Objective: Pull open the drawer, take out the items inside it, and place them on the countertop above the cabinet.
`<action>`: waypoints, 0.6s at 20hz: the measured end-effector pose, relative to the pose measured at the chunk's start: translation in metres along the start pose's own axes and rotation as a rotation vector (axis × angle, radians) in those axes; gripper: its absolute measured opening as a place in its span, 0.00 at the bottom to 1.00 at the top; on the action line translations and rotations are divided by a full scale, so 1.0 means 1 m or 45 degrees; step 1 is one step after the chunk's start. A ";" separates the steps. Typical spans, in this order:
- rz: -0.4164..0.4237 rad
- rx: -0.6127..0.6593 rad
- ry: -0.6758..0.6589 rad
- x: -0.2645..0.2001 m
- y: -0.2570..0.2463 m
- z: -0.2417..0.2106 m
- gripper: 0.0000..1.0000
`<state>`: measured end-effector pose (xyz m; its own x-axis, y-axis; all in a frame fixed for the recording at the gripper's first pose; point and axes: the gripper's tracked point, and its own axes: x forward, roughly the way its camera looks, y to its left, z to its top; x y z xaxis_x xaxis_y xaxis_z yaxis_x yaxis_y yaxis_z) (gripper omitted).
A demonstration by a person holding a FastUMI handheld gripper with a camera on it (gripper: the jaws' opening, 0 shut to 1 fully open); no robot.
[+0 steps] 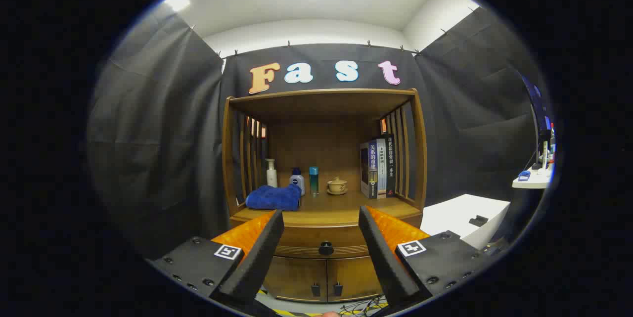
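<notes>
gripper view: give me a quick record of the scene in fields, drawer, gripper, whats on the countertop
drawer: shut, black knob at the middle of its front
gripper: open, fingers apart and holding nothing, knob seen in the gap between them, farther off
countertop: blue towel, white pump bottle, white bottle with blue cap, teal bottle, lidded cup on saucer, books upright by the right-hand slats
below drawer: two cabinet doors, shut
task progress: drawer not yet pulled
</notes>
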<state>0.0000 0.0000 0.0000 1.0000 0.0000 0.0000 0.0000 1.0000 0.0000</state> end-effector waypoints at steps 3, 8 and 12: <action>0.000 -0.023 -0.031 -0.003 0.003 0.007 0.98; 0.009 -0.047 -0.052 -0.007 0.011 0.009 0.98; 0.031 -0.050 -0.057 -0.008 0.020 0.009 0.98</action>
<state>-0.0082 0.0196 0.0086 0.9987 0.0249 0.0442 -0.0232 0.9990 -0.0394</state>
